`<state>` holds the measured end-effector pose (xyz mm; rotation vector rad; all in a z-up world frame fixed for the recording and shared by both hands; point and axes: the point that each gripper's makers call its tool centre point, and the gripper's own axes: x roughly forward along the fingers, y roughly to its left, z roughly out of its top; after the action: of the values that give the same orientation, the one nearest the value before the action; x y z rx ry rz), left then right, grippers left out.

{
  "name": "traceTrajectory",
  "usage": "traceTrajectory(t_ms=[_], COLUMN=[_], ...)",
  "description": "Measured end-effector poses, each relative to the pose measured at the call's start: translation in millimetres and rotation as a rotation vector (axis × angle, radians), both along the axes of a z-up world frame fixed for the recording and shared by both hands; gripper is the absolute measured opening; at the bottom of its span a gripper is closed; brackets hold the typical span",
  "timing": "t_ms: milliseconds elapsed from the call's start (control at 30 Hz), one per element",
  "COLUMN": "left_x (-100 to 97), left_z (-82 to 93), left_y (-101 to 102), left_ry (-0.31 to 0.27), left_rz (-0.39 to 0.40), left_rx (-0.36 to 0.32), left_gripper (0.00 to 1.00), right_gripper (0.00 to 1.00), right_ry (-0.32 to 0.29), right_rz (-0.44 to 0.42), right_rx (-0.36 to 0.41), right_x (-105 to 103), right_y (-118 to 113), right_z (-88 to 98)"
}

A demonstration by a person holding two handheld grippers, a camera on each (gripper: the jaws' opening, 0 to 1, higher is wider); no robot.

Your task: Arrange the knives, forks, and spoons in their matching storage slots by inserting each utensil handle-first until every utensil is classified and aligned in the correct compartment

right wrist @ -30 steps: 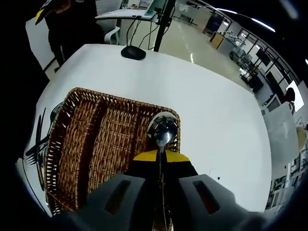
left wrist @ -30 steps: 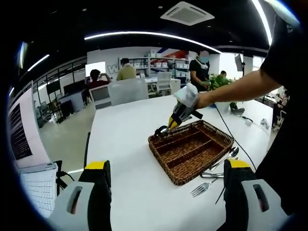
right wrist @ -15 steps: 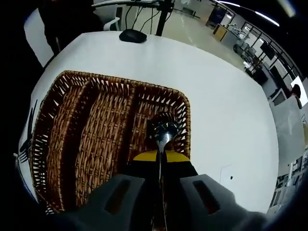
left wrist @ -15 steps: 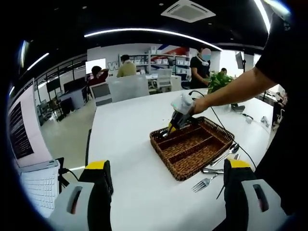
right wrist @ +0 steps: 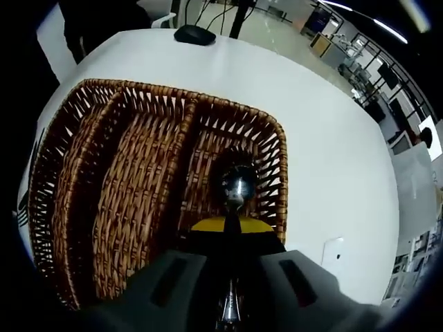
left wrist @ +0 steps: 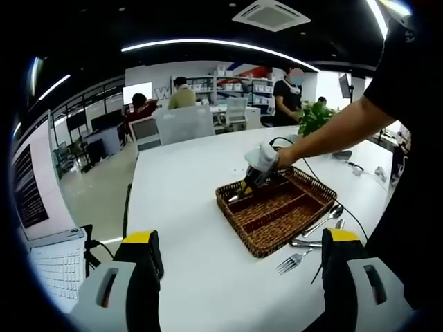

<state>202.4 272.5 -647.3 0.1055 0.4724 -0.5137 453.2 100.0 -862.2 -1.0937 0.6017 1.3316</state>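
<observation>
On the white counter (left wrist: 187,207) sits a brown wicker cutlery tray (left wrist: 277,207), split lengthwise into three long slots. Seen from the left gripper view, the right claw (left wrist: 242,189) reaches down into the tray's far-left slot, with a person's bare forearm (left wrist: 332,135) and black sleeve behind it. Its jaws are closed on a spoon (right wrist: 237,185). From the right gripper view, the spoon's bowl sticks out past the yellow-tipped jaws and hangs over the woven floor of the rightmost slot, close to that slot's end wall; whether the bowl touches the weave cannot be told. The other two slots in that view look bare.

Beside the tray's near long edge, loose cutlery lies on the counter: a second spoon (left wrist: 331,216) with its bowl pointing away, a fork (left wrist: 294,261) with tines toward the camera, and more metal pieces between them that are too small to sort. In the right gripper view, dark fork tines (right wrist: 23,207) show just outside the tray's left rim.

The left claw (left wrist: 239,287) is held well back from the tray, above the counter's near end, its two yellow-capped jaws spread wide with nothing between them.

A black round object (right wrist: 194,34) with a cable rests on the counter beyond the tray. Farther off, people sit and stand among office desks, and a potted plant (left wrist: 313,114) stands near the counter's far end.
</observation>
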Motion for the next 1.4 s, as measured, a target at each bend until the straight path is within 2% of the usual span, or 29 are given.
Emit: traceTrajectory(t_ms=[233,300,333,400,467,500,533,567,633,833,867,900,967,1033,1100,1167,1200,1233,1267,1400], left_x=[0.5,0.2,0.1,-0.4,-0.9,-1.3,-1.4,-1.4,-1.0,2.1,2.4,3.1,7.2,11.1,16.3,20.2,21.7,22.0,23.4,28.0], left_z=[0.6,1.5,2.3,3.3,4.0,4.0,4.3,4.8,6.0,11.8,12.1,13.2,20.1,22.3,24.9,27.5,31.9,35.4,35.2,31.2], left_y=[-4,-5,-5,-6,-6,-7,-7,-8,-10,-16,-17,-18,-19,-18,-19,-21,-27,-33,-34,-43], left_ry=[-0.001,-0.005,-0.009,-0.013,-0.016,-0.018,-0.020,-0.023,-0.029,-0.060,-0.063,-0.068,-0.100,-0.111,-0.125,-0.139,-0.156,-0.163,-0.158,-0.151], left_rz=[-0.008,-0.013,-0.015,-0.016,-0.016,-0.016,-0.017,-0.019,-0.021,-0.035,-0.036,-0.034,-0.020,-0.007,-0.001,-0.007,-0.023,-0.034,-0.032,-0.033], left_rx=[-0.003,0.000,-0.001,-0.003,-0.006,-0.007,-0.007,-0.009,-0.010,-0.009,-0.008,-0.015,-0.039,-0.043,-0.056,-0.064,-0.098,-0.139,-0.149,-0.142], left_gripper=[1.00,1.00,1.00,1.00,1.00,1.00,1.00,1.00,1.00,1.00,1.00,1.00,1.00,1.00,1.00,1.00,1.00,1.00,1.00,1.00], right_gripper=[0.05,0.08,0.12,0.21,0.26,0.28,0.33,0.40,0.44,0.77,0.83,0.86,0.87,0.90,0.92,0.99,1.00,1.00,1.00,1.00], right_ry=[-0.044,-0.047,-0.047,-0.013,-0.005,-0.024,-0.007,-0.045,-0.090,-0.104,-0.114,-0.098,-0.085,-0.117,-0.107,-0.101,-0.117,-0.080,-0.069,-0.077], right_rz=[0.033,0.038,0.062,0.042,0.023,0.023,0.014,0.014,0.031,-0.139,-0.185,-0.237,-0.283,-0.328,-0.365,-0.434,-0.451,-0.460,-0.479,-0.526], right_rx=[0.006,0.045,0.067,0.114,0.113,0.137,0.146,0.163,0.180,0.318,0.345,0.370,0.408,0.434,0.479,0.502,0.513,0.530,0.546,0.571], right_x=[1,0,-2,-7,-6,-4,-7,-1,4,11,14,13,12,14,11,6,3,-7,-13,-33], right_y=[0,3,5,9,9,11,11,13,13,11,7,4,0,-8,-16,-29,-35,-38,-43,-66], right_z=[1.8,7.9,11.5,20.0,26.6,34.7,38.5,47.1,58.9,101.0,110.7,118.0,130.3,143.0,154.8,162.3,167.7,169.1,172.3,179.3])
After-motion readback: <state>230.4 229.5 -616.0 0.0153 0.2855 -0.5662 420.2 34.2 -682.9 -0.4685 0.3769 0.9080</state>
